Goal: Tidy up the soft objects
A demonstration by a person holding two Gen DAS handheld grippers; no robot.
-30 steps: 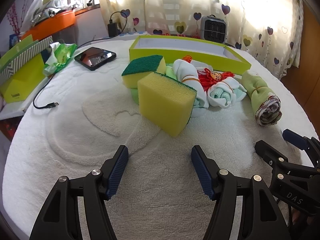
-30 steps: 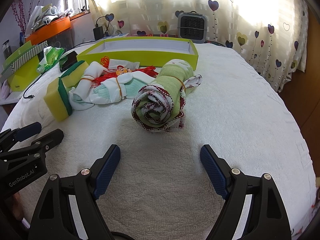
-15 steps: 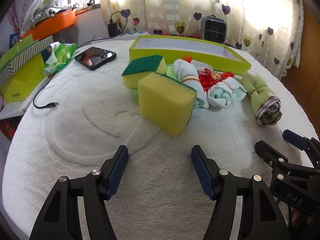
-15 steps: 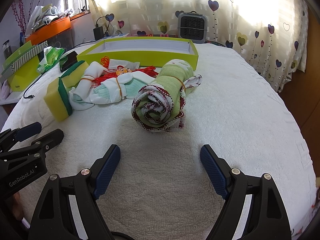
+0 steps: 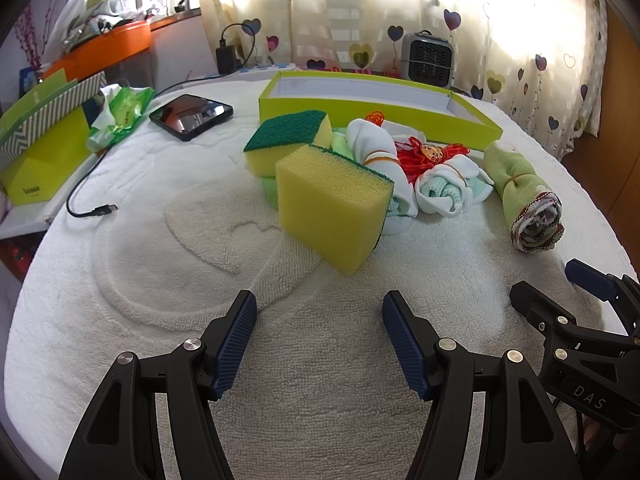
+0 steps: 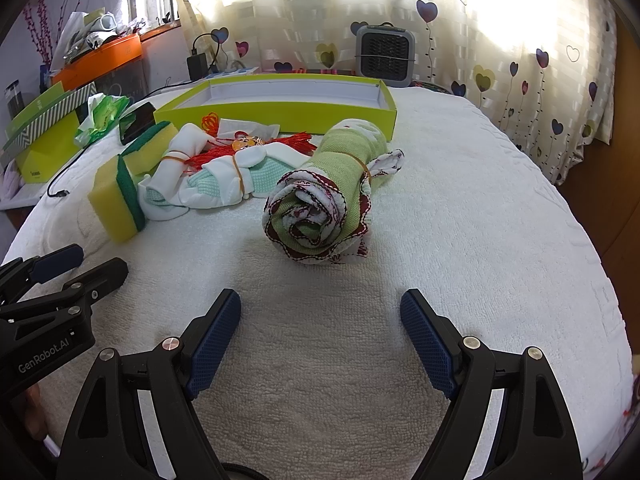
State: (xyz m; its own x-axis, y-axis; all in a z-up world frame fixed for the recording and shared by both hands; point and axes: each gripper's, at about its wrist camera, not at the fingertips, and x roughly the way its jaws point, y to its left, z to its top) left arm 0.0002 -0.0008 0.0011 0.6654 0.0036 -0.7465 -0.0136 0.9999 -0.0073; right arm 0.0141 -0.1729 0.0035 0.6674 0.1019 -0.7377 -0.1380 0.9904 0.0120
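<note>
Left gripper (image 5: 319, 338): jaws spread wide, holding nothing, low over the white towel-covered surface (image 5: 160, 320).
Nearest sponge (image 5: 332, 204): yellow block tipped up on one edge, straight ahead of the left jaws and near them; its green scrub face turns away to the right, leaning on the bundles behind.
Second sponge (image 5: 290, 140): lies flat just behind the first, green side up.
White rolled cloths (image 5: 404, 172): banded bundles in the middle of the pile, touching each other, with a red tasselled ornament (image 5: 430, 154) on top.
Green rolled towel (image 6: 324, 196): right end of the row, straight ahead of the right jaws; its long axis runs away from them toward the tray, spiral end facing the camera.
Lime-green tray (image 6: 376, 120): open and bare inside, directly behind the pile.
Right gripper (image 6: 321, 332): jaws wide apart, holding nothing, on the near side of the towel roll.
Key relation: as I judge it, each hand has its own target dead ahead; the right jaws would close across the roll's width.
Views: the left camera shows a phone (image 5: 191, 116) and a loose cable (image 5: 86, 200) on the left; the right camera shows the roll's spiral end and the sponge's green layer side-on.
</note>
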